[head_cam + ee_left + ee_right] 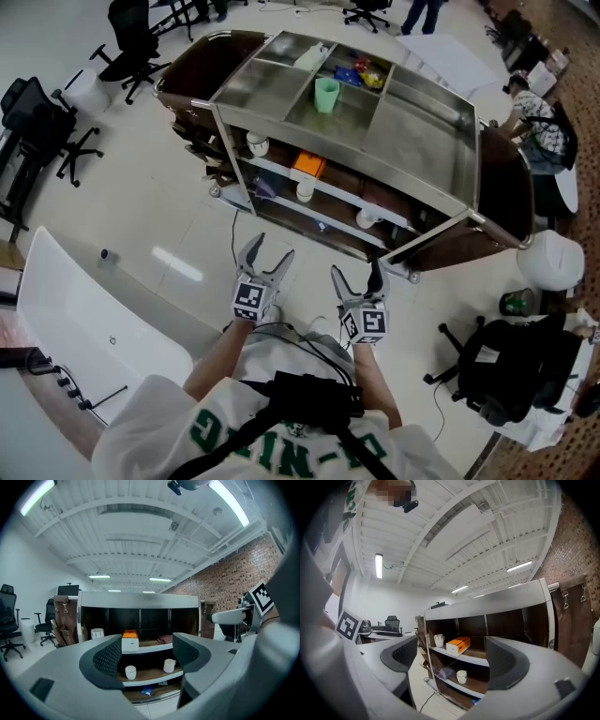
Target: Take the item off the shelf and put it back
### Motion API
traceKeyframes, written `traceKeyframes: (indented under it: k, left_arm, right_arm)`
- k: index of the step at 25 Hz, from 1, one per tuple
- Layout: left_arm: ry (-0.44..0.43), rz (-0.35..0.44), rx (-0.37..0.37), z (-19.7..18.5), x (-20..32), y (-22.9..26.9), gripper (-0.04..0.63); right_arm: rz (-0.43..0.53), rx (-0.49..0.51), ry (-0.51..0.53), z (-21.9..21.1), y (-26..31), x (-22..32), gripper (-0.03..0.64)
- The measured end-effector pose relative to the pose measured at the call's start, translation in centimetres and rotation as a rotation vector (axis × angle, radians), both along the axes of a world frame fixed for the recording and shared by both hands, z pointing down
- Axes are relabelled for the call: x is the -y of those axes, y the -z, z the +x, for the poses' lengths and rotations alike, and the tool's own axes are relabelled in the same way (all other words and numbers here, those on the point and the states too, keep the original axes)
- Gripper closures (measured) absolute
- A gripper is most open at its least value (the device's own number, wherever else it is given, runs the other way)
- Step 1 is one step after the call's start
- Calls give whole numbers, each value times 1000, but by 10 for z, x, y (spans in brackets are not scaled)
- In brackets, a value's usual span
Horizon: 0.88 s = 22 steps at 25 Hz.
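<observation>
A steel shelf cart (427, 131) stands in front of me. On its upper shelf lies an orange-and-white box (307, 165) (130, 640) (457, 645), with a white cup (257, 144) (97, 633) (438, 640) to its left. Two more white cups (130, 671) (169, 665) stand on the shelf below. My left gripper (273, 248) (145, 656) and right gripper (356, 274) (450, 660) hover side by side short of the cart, pointing at it. Both are open, with nothing between their fingers.
A green cup (326, 94) and small coloured items sit in the cart's top tray. A white table (84, 319) lies at the left, office chairs (42, 127) beyond it. A black chair with a bag (511, 366) and a seated person (534, 117) are at the right.
</observation>
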State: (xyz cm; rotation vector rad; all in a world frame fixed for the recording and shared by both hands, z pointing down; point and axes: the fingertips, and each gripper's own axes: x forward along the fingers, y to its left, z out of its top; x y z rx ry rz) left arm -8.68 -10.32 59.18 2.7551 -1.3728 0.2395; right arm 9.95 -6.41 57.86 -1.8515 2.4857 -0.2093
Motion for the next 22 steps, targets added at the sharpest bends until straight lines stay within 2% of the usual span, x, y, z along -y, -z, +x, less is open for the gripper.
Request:
traceKeyframes:
  k: [6,7,8,9,10,22]
  left_arm:
    - [6,1,11,-2,-2,-3,278]
    - [13,10,-3,-3,-1,0,253]
    - [27,20,-30,-5,1,4,183]
    - [45,27,-61,-7,3,8,68]
    - [61,30,-82,-8,6,11,-2]
    - [55,-6,-24,4,17,-10,-8]
  right_arm:
    - [8,21,8,0,3,5,144]
    - [9,24,10,-1,4,6,144]
    - [10,24,12,-1,4,7,144]
    - [12,23,12,-1,6,9,144]
    - [14,22,11,0,7,11,144]
    - [11,35,-8,13,9,16,144]
